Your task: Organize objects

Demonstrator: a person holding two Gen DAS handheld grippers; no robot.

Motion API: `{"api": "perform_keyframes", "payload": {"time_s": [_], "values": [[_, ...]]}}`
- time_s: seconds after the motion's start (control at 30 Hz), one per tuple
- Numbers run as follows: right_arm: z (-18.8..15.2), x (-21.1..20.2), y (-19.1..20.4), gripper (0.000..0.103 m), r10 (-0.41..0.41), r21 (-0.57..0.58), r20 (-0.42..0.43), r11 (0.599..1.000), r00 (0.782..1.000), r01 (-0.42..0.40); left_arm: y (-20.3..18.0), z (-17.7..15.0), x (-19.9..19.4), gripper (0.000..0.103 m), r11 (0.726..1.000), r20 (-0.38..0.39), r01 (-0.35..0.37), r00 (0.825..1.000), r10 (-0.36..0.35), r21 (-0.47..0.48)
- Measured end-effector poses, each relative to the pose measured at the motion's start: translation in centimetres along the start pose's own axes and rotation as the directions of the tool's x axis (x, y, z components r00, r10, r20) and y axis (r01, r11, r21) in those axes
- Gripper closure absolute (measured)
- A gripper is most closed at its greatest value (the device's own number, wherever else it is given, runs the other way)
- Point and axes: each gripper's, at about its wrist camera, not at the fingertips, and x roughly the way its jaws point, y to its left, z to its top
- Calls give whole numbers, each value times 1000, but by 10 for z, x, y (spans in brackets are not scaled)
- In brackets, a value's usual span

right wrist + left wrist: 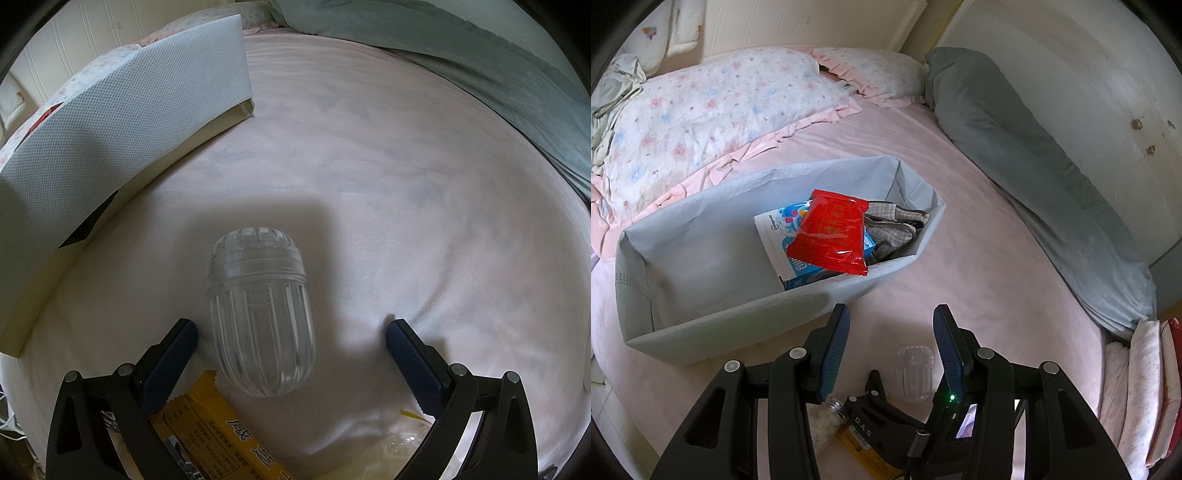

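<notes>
Bedroom, pink bedsheet (388, 155) as the work surface. Right gripper (291, 328) sits low over the sheet, jaws spread wide, holding nothing. Clear ribbed jar (260, 317) lies on its side between the fingers w/o touching either; its rounded end is nearest the camera, its cap end points away. Yellow snack packet (214, 421) lies just beside the jar's near end, partly under the left finger. Crinkly clear wrapper (402, 443) at the bottom edge near the right finger.

Left gripper (890, 314) hovers higher, jaws apart, empty. Below it the same jar (914, 373) and a small bottle of white pills (825, 424) next to the yellow packet (864, 443).

Further out, grey fabric bin (701, 240) stands on the sheet; inside are a red packet (831, 232) on top of a white-blue box (775, 232), plus plaid cloth (894, 229) at the far end. Beyond: floral pillows (713, 107) by the headboard, grey-green blanket (1015, 147) along the wall side.
</notes>
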Motion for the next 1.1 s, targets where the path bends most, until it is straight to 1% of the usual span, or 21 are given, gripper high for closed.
{"api": "perform_keyframes", "payload": {"time_s": [1.1], "values": [[0,1,1,0,7,-13,1,1000,1000,-7,1,1,3,56,1000,-11,-1,1000,1,-4]]}}
